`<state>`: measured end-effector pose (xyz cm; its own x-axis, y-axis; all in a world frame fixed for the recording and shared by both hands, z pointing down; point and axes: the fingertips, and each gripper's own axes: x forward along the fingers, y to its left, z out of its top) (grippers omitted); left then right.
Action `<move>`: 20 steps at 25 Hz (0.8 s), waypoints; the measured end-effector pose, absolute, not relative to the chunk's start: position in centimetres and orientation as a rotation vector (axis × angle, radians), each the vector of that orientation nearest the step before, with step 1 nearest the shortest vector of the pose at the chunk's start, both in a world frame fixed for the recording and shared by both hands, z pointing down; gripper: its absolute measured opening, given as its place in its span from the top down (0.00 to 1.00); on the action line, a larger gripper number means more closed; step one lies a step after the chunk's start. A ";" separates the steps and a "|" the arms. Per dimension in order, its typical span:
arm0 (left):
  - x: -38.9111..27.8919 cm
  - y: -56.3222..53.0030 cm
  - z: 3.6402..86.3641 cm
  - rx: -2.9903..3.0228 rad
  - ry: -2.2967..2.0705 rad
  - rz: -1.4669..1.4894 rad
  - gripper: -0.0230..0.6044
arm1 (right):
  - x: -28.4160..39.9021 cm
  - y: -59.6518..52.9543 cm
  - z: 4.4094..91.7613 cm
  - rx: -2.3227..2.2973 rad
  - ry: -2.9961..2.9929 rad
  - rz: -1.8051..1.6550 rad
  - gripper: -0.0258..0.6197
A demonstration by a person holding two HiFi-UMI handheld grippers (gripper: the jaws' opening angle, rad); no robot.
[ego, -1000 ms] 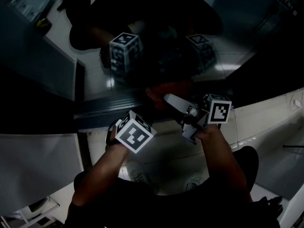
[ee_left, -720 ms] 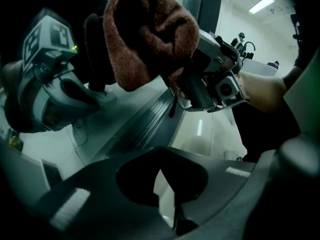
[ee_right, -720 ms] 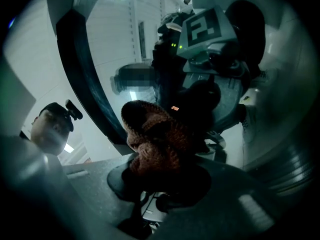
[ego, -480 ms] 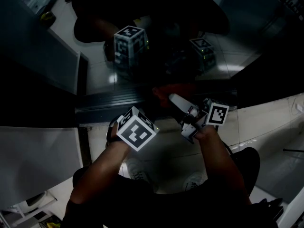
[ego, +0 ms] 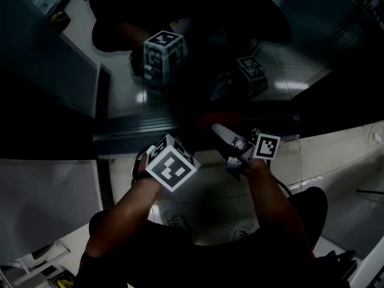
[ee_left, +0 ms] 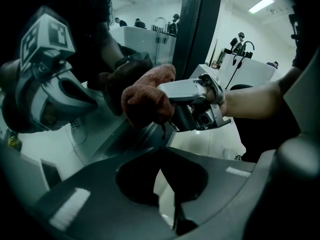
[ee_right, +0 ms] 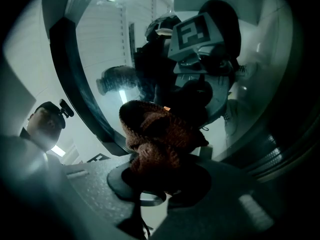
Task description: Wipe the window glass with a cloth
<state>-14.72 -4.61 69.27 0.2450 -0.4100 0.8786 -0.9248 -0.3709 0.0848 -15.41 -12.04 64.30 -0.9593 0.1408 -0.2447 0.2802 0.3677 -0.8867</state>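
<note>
The window glass [ego: 198, 59] fills the top of the dim head view and mirrors both marker cubes. A reddish-brown cloth [ego: 206, 119] is bunched against the glass just above the dark bottom frame [ego: 138, 134]. My right gripper [ego: 216, 128] is shut on it. In the right gripper view the cloth [ee_right: 152, 134] bulges out of the right gripper [ee_right: 160, 176] and touches the glass [ee_right: 100, 49]. The left gripper [ego: 157, 155] hovers to the left by the frame, shut and empty. Its own view shows the left gripper [ee_left: 161, 151], with the cloth [ee_left: 147, 96] beyond it.
A dark upright window post [ee_left: 197, 29] stands right of the cloth. A pale panel [ego: 48, 203] lies at lower left. White floor tiles and the person's shoes [ego: 174, 218] are below. Desks and people [ee_left: 240, 39] stand in the bright room behind.
My right gripper with the cloth has shifted slightly left and toward the glass along its lower edge. The left gripper has hardly moved.
</note>
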 end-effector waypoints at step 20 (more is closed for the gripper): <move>-14.7 -3.9 69.9 1.877 -1.189 1.083 0.94 | -15.2 -12.1 73.3 0.169 2.515 -1.947 0.85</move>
<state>-14.74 -3.92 69.91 0.2447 -0.3796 0.8922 -0.9236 -0.3714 0.0952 -15.21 -12.14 73.27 -0.9934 0.1102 -0.0306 0.0572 0.2470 -0.9673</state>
